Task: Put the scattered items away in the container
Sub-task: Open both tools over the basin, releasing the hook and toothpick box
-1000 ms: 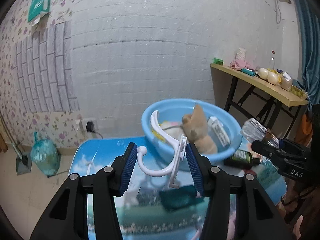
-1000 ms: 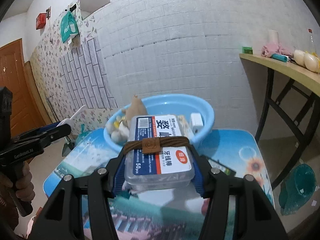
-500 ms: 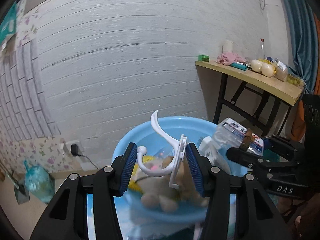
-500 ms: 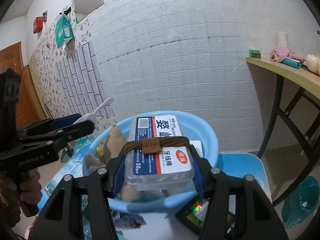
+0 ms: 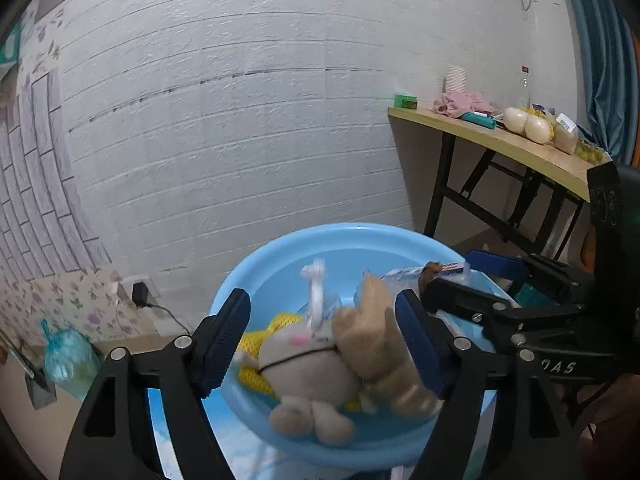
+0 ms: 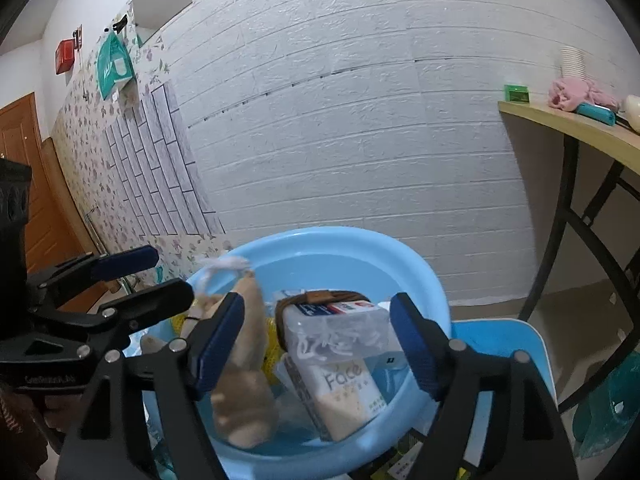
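Observation:
Both grippers hang over the light blue basin [image 5: 280, 252] [image 6: 424, 280]. My left gripper [image 5: 322, 340] has its jaws opening; the white plastic hook [image 5: 316, 296], blurred, drops free between them toward the plush toys [image 5: 320, 360]. My right gripper [image 6: 316, 340] is opening too. The clear lidded box [image 6: 332, 320] with a brown band lies loose between its pads, touching neither, on top of a "Face" carton [image 6: 344, 388]. In the right wrist view the left gripper [image 6: 174, 274] shows at the left, with the falling hook [image 6: 224, 266] by it.
The basin sits on a small table with a blue printed top [image 6: 500, 332]. A wooden side table [image 5: 520, 148] with clutter stands to the right, a white brick wall behind. A teal bag [image 5: 68, 356] and a dustpan lie on the floor at left.
Both grippers moved forward over the basin and opened wider. The white hook left the left jaws and is falling; the clear box slipped from the right pads into the basin.

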`<action>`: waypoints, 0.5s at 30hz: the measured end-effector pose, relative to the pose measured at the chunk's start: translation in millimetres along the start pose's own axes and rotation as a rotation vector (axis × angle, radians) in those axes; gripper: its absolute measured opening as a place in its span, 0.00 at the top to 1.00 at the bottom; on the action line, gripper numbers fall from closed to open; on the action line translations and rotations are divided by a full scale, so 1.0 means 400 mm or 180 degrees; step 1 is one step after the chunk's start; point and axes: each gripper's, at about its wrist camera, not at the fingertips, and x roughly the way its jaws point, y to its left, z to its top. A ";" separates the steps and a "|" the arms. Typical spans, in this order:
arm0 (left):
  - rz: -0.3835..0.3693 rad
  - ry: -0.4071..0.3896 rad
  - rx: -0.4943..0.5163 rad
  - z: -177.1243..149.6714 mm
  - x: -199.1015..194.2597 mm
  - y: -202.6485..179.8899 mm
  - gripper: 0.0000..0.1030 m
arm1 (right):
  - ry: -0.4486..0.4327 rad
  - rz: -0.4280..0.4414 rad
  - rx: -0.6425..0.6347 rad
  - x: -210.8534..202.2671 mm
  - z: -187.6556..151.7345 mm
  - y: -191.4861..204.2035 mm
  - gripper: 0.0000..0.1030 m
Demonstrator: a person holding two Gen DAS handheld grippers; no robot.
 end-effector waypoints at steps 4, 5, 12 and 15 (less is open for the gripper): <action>0.0001 0.0008 -0.0119 -0.029 -0.031 0.013 0.26 | 0.0046 -0.0034 0.0015 -0.029 -0.016 -0.004 0.26; 0.0010 0.0008 -0.0129 -0.038 -0.039 0.014 0.26 | 0.0051 -0.0046 0.0010 -0.038 -0.020 -0.005 0.26; 0.0113 0.0042 -0.0224 -0.097 -0.088 0.029 0.26 | 0.0028 -0.0263 0.0071 -0.123 -0.054 -0.044 0.26; 0.0139 0.0088 -0.0288 -0.127 -0.106 0.036 0.26 | 0.0041 -0.0357 0.0103 -0.154 -0.073 -0.065 0.26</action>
